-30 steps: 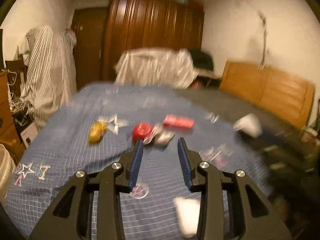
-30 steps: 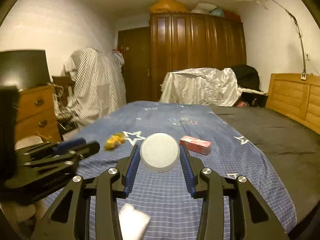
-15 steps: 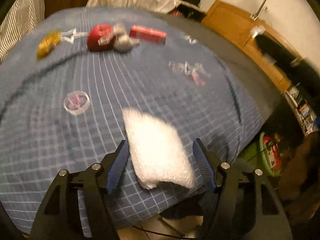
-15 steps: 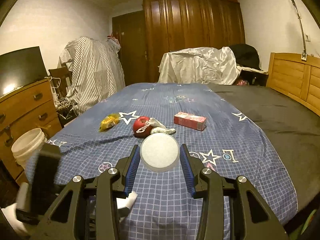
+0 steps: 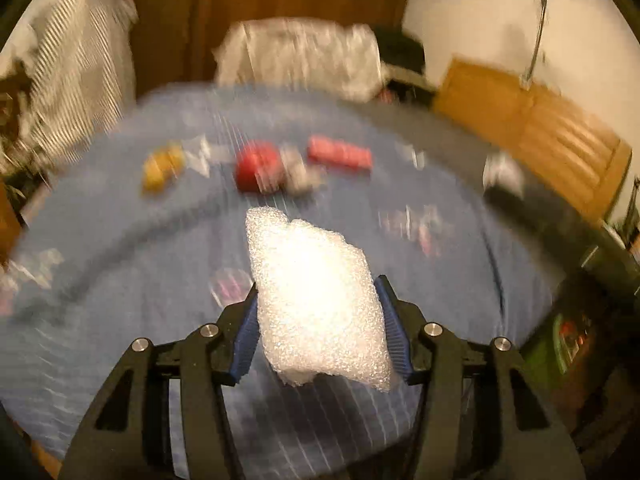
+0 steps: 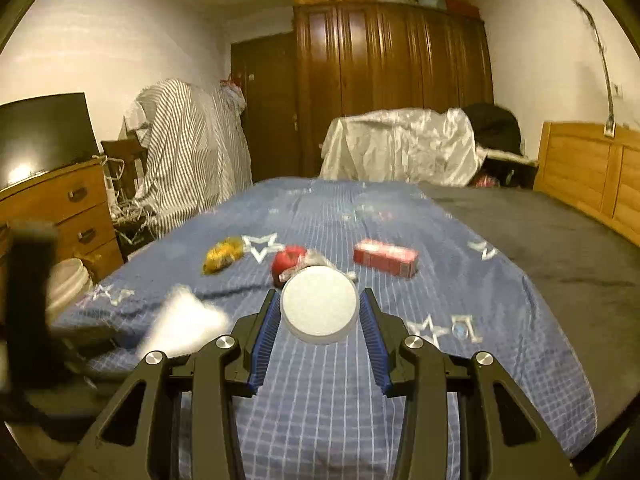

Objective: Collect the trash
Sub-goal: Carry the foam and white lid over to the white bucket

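A white foam sheet (image 5: 320,304) is clamped between the just-closed jaws of the left gripper (image 5: 318,334) above the bed (image 5: 120,280), ready for binning; a round white lid (image 6: 319,305) is held by the right gripper (image 6: 319,312).

**Two wrist cameras, both facing up the bed**

Each fisheye camera sits just behind its own tongs and looks forward along them. The left view tilts down over the left gripper (image 5: 316,320), close above the near end of the blue bedspread (image 5: 120,280); it is blurred. The right view looks more level past the right gripper (image 6: 319,314), taking in the bed's length and the wardrobe (image 6: 392,88) beyond the tongs. Both share the red box (image 5: 340,154) (image 6: 386,258), the red round item (image 5: 256,168) (image 6: 288,262), the yellow wrapper (image 5: 162,166) (image 6: 224,254) and the headboard (image 5: 540,132) (image 6: 588,168) to the right of the tongs.
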{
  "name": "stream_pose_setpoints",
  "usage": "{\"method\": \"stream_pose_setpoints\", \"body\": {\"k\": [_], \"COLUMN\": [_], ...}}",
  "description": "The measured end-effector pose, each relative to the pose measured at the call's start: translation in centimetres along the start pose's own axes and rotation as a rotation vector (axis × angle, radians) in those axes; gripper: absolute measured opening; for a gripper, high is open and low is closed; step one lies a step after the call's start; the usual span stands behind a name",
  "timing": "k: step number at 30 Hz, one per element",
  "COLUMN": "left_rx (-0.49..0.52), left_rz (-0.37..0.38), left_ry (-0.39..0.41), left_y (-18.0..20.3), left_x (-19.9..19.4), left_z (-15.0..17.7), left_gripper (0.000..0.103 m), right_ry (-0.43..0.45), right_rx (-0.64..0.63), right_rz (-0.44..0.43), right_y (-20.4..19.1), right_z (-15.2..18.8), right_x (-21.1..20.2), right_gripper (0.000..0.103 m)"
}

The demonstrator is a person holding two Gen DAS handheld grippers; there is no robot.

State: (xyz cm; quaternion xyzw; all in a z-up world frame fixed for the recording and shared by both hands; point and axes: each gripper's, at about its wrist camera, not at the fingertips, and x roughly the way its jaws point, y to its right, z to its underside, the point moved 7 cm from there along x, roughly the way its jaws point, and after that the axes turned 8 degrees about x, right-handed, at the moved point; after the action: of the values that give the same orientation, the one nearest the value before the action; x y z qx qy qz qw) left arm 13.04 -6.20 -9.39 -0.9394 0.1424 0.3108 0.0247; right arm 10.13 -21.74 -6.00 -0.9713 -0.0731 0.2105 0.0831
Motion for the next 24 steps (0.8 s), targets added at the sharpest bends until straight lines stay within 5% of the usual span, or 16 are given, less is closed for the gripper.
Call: {"method": "stream_pose_setpoints", "body": {"k": [8,24], "left_rx": [0.006,0.001], "left_rz": [-0.134,-0.166], "left_ry": [0.273,0.297], "left_y": [-0.7,-1.9], "left_x": [-7.0,-8.4], "left_z": [-5.2,-5.2], "left_gripper": [0.052,0.052], "right_ry": [0.122,0.131], "right_rx": [-0.010,-0.015], "right_rz": [0.012,-0.031], "right_y": [-1.9,-4.0], "right_z": [-3.7,-5.8], "right_x": [-2.2,-3.4], "right_gripper": [0.042,0.042]}}
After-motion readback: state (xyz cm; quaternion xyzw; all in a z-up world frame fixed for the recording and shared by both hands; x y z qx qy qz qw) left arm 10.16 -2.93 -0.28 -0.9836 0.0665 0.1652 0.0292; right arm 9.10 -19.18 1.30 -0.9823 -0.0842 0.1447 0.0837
